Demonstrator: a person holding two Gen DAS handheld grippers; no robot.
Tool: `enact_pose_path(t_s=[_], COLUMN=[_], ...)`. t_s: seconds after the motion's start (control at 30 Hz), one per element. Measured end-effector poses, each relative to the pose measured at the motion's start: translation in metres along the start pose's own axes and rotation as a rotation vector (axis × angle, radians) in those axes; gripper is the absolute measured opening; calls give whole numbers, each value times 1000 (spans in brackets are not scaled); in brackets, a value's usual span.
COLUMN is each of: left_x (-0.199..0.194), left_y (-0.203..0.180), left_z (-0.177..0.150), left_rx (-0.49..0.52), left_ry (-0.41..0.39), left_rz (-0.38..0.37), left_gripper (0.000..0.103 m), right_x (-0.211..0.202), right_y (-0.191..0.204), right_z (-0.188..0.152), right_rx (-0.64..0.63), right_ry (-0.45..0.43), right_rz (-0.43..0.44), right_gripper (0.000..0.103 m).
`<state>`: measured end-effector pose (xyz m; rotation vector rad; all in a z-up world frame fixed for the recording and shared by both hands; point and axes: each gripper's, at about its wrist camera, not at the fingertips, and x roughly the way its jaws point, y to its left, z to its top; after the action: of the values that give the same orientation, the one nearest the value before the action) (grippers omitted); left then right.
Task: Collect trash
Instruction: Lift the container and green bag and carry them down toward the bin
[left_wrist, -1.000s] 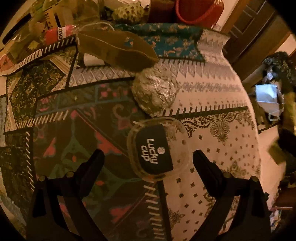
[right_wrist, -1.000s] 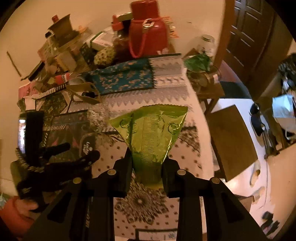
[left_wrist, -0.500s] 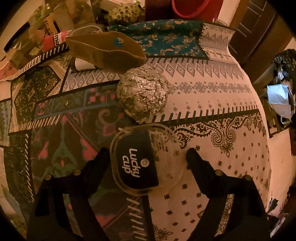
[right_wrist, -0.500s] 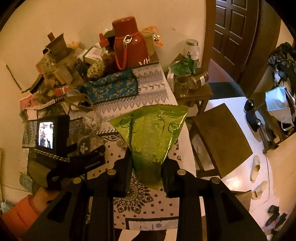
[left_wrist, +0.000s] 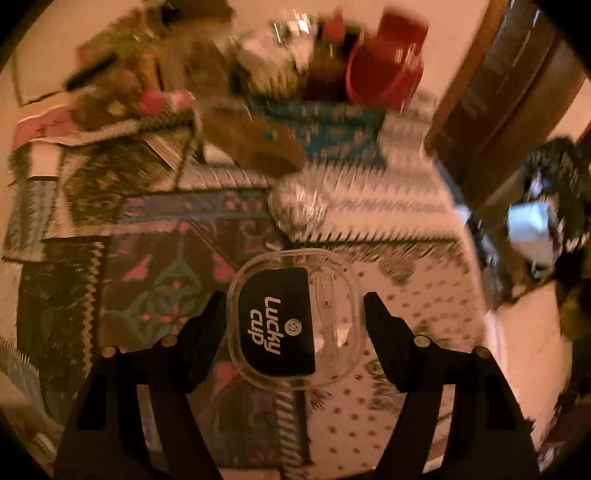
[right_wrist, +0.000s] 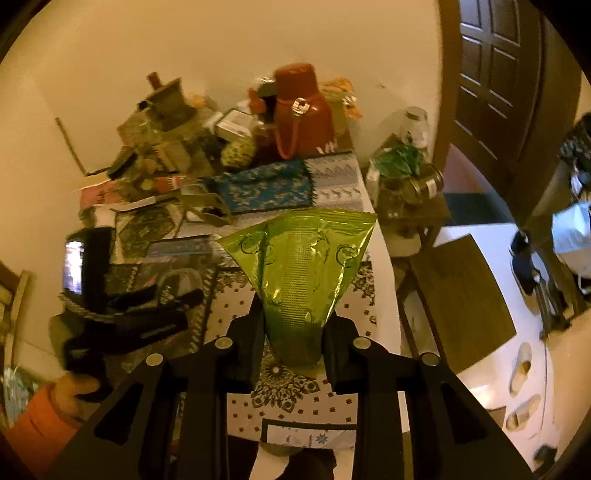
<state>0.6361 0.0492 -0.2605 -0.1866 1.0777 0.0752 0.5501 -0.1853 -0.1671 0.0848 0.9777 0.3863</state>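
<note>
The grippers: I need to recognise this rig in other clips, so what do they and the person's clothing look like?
Both the left gripper and right gripper are matte black, with angular jaws and round silver screw heads. The left one carries a small lit screen. An orange sleeve covers that wrist.

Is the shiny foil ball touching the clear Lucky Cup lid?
Apart. In the left wrist view, patterned tablecloth shows between the foil ball and the lid, which sits between the left gripper's fingers.
</note>
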Motion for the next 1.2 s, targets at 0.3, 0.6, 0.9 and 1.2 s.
enact_pose_path(t_s=[0.3, 0.6, 0.9, 1.2], left_x=[-140, -244, -313, -365], left_y=[-6, 3, 36, 81], left_z=[-13, -48, -110, -206], left_rx=[-48, -27, 42, 97], left_ry=[-297, -500, -589, -582], left_rz=[-36, -87, -168, -219], left_gripper=[72, 72, 72, 72], right_x=[-36, -98, -151, -187], right_y=[23, 63, 120, 178], right_z=[6, -10, -66, -150], right_rx=[-83, -96, -71, -37], right_ry=[-87, -225, -323, -347], right_rz=[72, 119, 95, 68], right_gripper=[24, 24, 24, 24])
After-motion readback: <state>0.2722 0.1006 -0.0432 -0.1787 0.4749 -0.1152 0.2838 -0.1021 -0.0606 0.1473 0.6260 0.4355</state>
